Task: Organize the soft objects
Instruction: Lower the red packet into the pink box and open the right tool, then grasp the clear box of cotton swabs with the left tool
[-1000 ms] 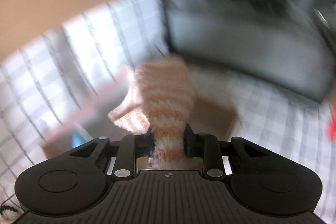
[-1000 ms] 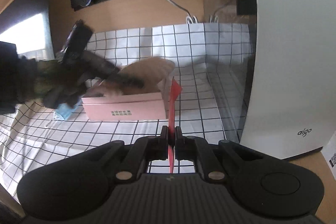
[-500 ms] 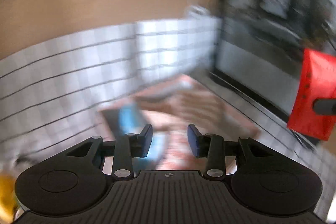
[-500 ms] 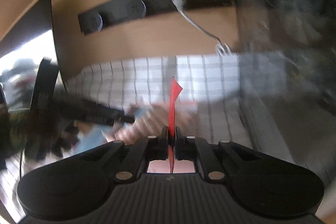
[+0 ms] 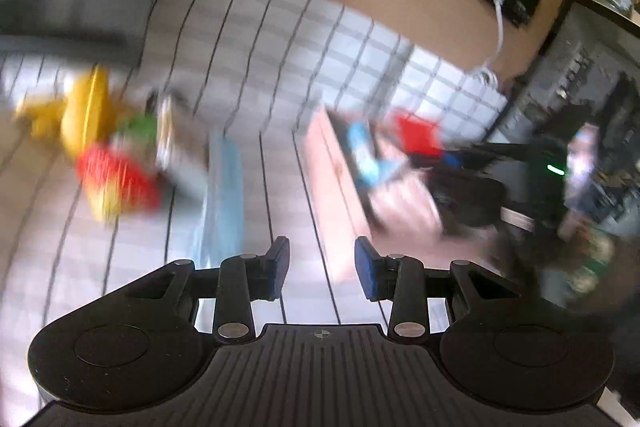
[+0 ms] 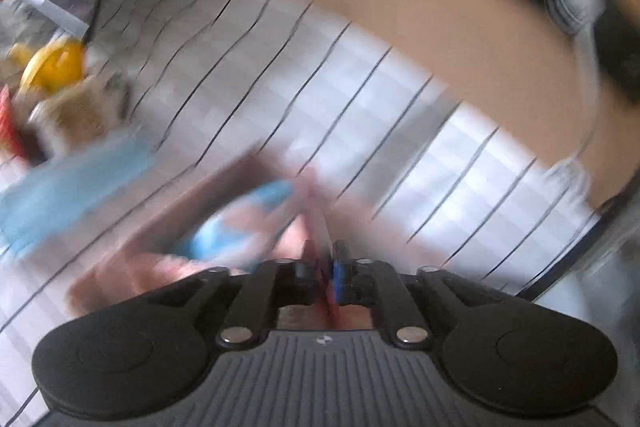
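- Soft toys [image 5: 108, 151], yellow, red and green, lie blurred on the checked counter [image 5: 260, 39] at left; a pink box [image 5: 360, 179] holding blue and red items sits at right. Left tool [image 5: 322, 265] is closing, part open, nothing between its jaws.
- Right wrist view: right tool [image 6: 326, 273], barely apart and opening, has a thin red piece [image 6: 320, 255] between its jaws, above the box.
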Demonstrator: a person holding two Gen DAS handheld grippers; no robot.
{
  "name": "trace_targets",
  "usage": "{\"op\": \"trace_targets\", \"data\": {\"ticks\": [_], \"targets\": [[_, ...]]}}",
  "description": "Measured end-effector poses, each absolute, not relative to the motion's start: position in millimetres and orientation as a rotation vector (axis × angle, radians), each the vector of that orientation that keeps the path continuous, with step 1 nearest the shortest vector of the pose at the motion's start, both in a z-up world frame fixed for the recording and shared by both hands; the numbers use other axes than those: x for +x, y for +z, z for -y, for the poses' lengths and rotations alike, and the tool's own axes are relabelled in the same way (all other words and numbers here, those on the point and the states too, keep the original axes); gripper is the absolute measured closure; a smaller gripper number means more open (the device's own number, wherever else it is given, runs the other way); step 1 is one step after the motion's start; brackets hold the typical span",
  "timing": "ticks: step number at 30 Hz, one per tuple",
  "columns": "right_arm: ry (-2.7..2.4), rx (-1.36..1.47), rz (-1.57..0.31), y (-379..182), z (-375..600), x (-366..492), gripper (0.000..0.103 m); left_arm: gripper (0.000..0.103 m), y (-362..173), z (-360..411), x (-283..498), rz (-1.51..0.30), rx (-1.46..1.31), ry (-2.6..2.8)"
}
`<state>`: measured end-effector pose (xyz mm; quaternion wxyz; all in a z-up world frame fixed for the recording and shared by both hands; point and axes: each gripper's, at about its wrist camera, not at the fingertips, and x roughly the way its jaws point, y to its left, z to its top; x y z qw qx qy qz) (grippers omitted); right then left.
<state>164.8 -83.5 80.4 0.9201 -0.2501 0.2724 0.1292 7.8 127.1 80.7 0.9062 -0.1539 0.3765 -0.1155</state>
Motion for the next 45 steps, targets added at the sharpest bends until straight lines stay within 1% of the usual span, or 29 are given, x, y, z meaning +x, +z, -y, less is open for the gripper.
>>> {"op": "trace_targets", "data": {"ticks": [1,2,3,4,5,6,8,15,16,17,18,22,24,27,31,38,42,43,44,45], "targets": [[0.298,-0.517,-0.631,67.5,79.8,167.2,0.084,0.064,77.4,-127.5,-1.2,-0.787,-0.317,-0.244],[0.314,-0.512,-0.649,61.1,78.6,162.9,0.075,0.064,74.7,-128.5,-11.2,-0.794,-0.309,-0.245],[0.326,-0.509,-0.631,60.2,79.0,153.8,0.062,0.064,72.3,-130.3,-20.9,-0.799,-0.301,-0.242],[0.346,-0.502,-0.629,62.4,80.8,146.7,0.056,0.064,70.3,-132.3,-28.7,-0.805,-0.299,-0.236],[0.374,-0.483,-0.638,66.1,83.5,142.3,0.047,0.064,67.0,-135.4,-32.7,-0.814,-0.308,-0.227],[0.401,-0.453,-0.642,71.6,87.7,136.9,0.042,0.064,65.1,-139.6,-35.8,-0.820,-0.325,-0.214],[0.418,-0.404,-0.631,86.0,97.0,127.1,0.039,0.064,64.2,-148.7,-38.6,-0.821,-0.354,-0.181],[0.434,-0.233,-0.605,124.1,111.6,105.5,0.039,0.064,80.9,-174.7,-17.4,-0.750,-0.409,-0.069],[0.410,-0.214,-0.590,127.2,112.1,104.1,0.041,0.064,84.5,-176.8,-13.2,-0.738,-0.402,-0.061],[0.384,-0.198,-0.580,130.9,112.9,102.5,0.046,0.064,88.5,-179.8,-8.4,-0.722,-0.395,-0.041],[0.363,-0.179,-0.579,134.7,113.8,103.0,0.047,0.064,92.1,-184.5,-3.6,-0.704,-0.398,-0.011],[0.375,-0.076,-0.630,144.3,122.4,96.7,0.047,0.064,101.4,-207.1,16.8,-0.662,-0.449,0.046],[0.385,-0.072,-0.649,142.4,122.7,87.5,0.047,0.064,107.0,-211.0,33.0,-0.662,-0.434,0.006],[0.391,-0.122,-0.673,131.5,115.4,69.6,0.047,0.064,111.5,-209.1,67.1,-0.701,-0.360,-0.049],[0.411,-0.131,-0.722,119.2,107.5,50.3,0.047,0.064,98.3,-211.1,112.1,-0.764,-0.300,-0.007],[0.425,-0.111,-0.785,104.6,104.6,30.1,0.046,0.063,61.8,-206.2,155.3,-0.872,-0.278,-0.018],[0.447,-0.080,-0.829,95.5,97.5,31.2,0.046,0.062,53.2,-197.0,165.0,-0.864,-0.259,-0.038],[0.461,-0.062,-0.834,94.3,93.2,33.6,0.046,0.066,52.2,-194.0,166.3,-0.867,-0.270,-0.053],[0.478,-0.037,-0.838,93.8,86.6,38.2,0.046,0.074,50.4,-190.5,167.6,-0.877,-0.263,-0.065],[0.498,-0.013,-0.836,93.7,79.9,42.6,0.045,0.073,47.5,-187.0,168.2,-0.893,-0.259,-0.086]]}}
